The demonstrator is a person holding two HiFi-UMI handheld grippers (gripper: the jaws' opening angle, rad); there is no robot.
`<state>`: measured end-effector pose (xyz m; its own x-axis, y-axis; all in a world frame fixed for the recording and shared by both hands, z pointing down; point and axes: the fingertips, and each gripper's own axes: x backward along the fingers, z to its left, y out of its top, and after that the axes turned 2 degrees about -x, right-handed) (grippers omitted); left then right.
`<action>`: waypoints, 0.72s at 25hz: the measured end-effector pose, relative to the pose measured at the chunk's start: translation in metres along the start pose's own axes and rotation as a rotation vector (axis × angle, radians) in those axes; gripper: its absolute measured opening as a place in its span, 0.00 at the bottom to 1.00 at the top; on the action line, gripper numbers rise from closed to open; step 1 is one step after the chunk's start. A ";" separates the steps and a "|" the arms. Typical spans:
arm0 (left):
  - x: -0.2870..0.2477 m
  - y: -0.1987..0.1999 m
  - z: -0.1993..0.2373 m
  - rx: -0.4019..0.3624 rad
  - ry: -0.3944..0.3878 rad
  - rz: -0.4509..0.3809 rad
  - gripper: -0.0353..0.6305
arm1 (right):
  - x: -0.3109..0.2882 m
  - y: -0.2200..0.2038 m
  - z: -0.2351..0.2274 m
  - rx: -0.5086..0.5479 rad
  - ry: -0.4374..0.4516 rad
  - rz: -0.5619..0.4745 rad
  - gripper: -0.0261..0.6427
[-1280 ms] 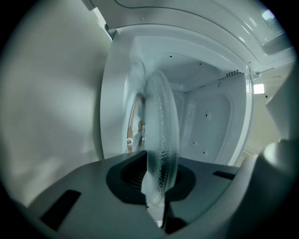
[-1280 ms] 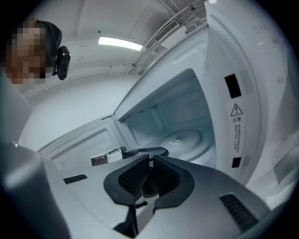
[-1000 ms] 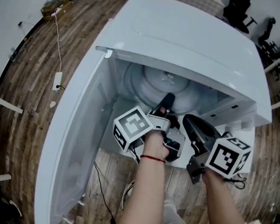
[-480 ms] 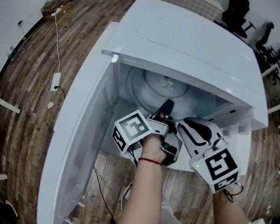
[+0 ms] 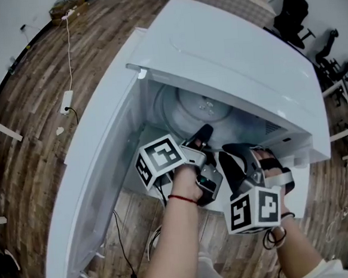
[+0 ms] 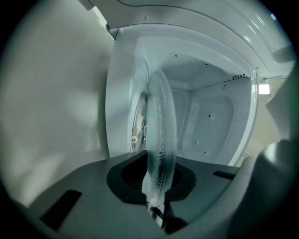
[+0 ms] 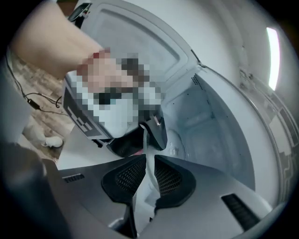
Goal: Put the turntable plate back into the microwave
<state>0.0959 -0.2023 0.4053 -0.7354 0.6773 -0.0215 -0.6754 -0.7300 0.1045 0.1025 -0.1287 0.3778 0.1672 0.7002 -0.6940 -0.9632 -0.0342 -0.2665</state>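
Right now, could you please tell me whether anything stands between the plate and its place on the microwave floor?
Nothing visible does. The door is open and the plate is already inside the microwave; beneath it only the roller ring shows, which the plate is meant to sit on.

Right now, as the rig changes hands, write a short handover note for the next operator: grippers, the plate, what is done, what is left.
Left gripper: shut on the near rim of the turntable plate.
Right gripper: fingers closed on the same rim, beside the left.
Plate: inside the microwave, whose door is open. It is held clear of the roller ring, so not yet seated.
Done: plate is in the cavity.
Left: lower it onto the ring, release both grippers, withdraw.
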 end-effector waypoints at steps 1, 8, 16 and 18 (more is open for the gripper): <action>0.000 0.000 0.000 0.001 0.000 0.001 0.09 | 0.001 0.001 0.003 0.036 0.012 0.004 0.15; -0.001 -0.002 0.001 0.001 0.006 -0.001 0.09 | -0.006 0.002 0.013 0.261 -0.016 0.059 0.16; -0.002 -0.003 0.002 0.011 0.014 -0.013 0.09 | -0.013 0.003 0.009 0.300 -0.018 0.052 0.14; -0.001 -0.002 0.001 0.007 0.010 -0.012 0.09 | -0.014 0.005 0.008 0.261 -0.010 0.043 0.12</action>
<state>0.0986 -0.2014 0.4060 -0.7275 0.6854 -0.0327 -0.6841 -0.7209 0.1108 0.0940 -0.1328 0.3918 0.1243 0.7091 -0.6941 -0.9913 0.1200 -0.0549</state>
